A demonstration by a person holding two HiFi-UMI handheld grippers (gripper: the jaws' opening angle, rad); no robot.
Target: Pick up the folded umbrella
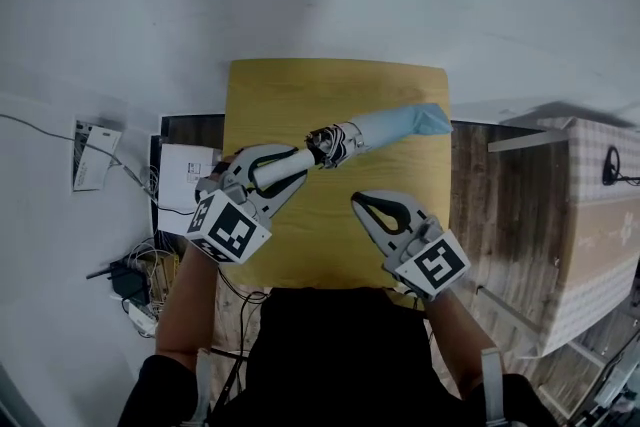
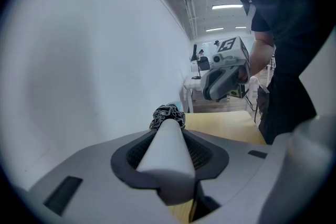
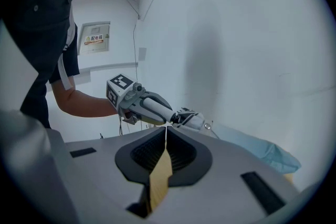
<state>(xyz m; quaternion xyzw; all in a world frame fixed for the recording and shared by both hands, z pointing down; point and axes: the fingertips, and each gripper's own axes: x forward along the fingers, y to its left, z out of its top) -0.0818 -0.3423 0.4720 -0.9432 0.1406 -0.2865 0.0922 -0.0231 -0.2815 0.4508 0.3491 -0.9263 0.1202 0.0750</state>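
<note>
The folded umbrella (image 1: 390,127) has a light blue canopy, a black-and-white patterned strap and a white handle (image 1: 275,170). My left gripper (image 1: 300,165) is shut on that handle over the yellow table (image 1: 300,95). In the left gripper view the handle (image 2: 165,149) lies between the jaws, with the strap (image 2: 168,113) just past the tips. The canopy (image 3: 257,152) slants down toward the table's far right. My right gripper (image 1: 362,203) hovers over the table's near right part, shut, its tips (image 3: 166,128) touching with nothing between them.
A large cardboard box (image 1: 590,225) stands to the right of the table. Cables and a power strip (image 1: 135,285) lie on the floor at the left, near a white box (image 1: 185,177). A plain white wall lies beyond the table.
</note>
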